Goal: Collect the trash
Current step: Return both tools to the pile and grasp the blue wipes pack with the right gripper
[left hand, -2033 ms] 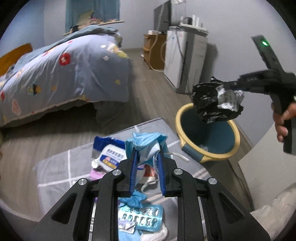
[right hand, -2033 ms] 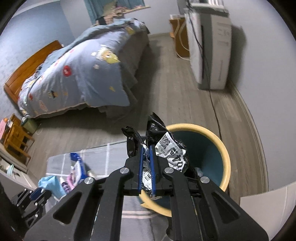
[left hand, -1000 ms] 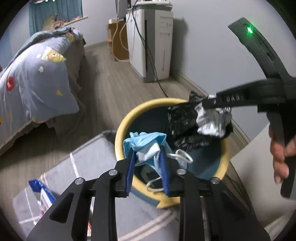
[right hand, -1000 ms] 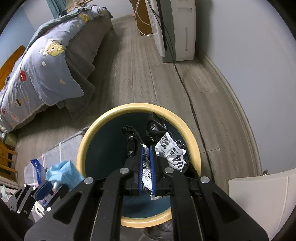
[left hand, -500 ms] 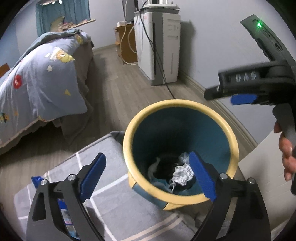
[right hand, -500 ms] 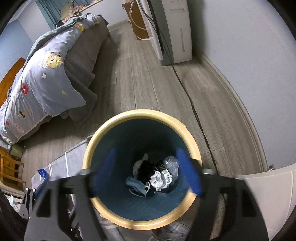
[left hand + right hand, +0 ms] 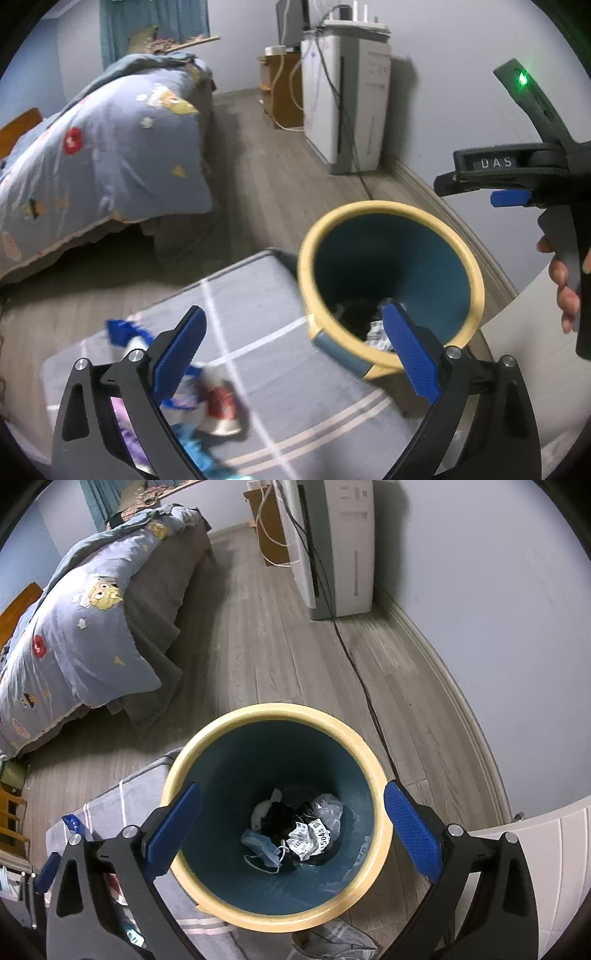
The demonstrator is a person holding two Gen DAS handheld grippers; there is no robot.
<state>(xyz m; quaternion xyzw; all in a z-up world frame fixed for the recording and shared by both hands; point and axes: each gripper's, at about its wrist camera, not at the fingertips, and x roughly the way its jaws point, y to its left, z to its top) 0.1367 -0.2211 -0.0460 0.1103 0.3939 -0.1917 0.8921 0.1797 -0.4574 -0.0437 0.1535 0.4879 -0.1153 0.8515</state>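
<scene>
My right tool hangs directly over the bin, its blue pads spread wide and gripping nothing. Looking straight down between the pads, I see the trash at the bottom of the bin: a blue face mask, a black bag with a crumpled printed label, and a bit of clear plastic. All of it lies well below the tool.

My left tool is also spread wide and holds nothing. It sits over the grey mat beside the bin, with its right pad overlapping the bin's near rim in this view. Below its left pad, more trash lies on the mat: a blue wrapper, a red and white packet, and something purple, all blurred. They lie near the left pad, not between the pads.

From the left camera I can see the right tool up beside the bin, with the hand on its handle.

A bed with a patterned blue duvet stands across the wooden floor.
</scene>
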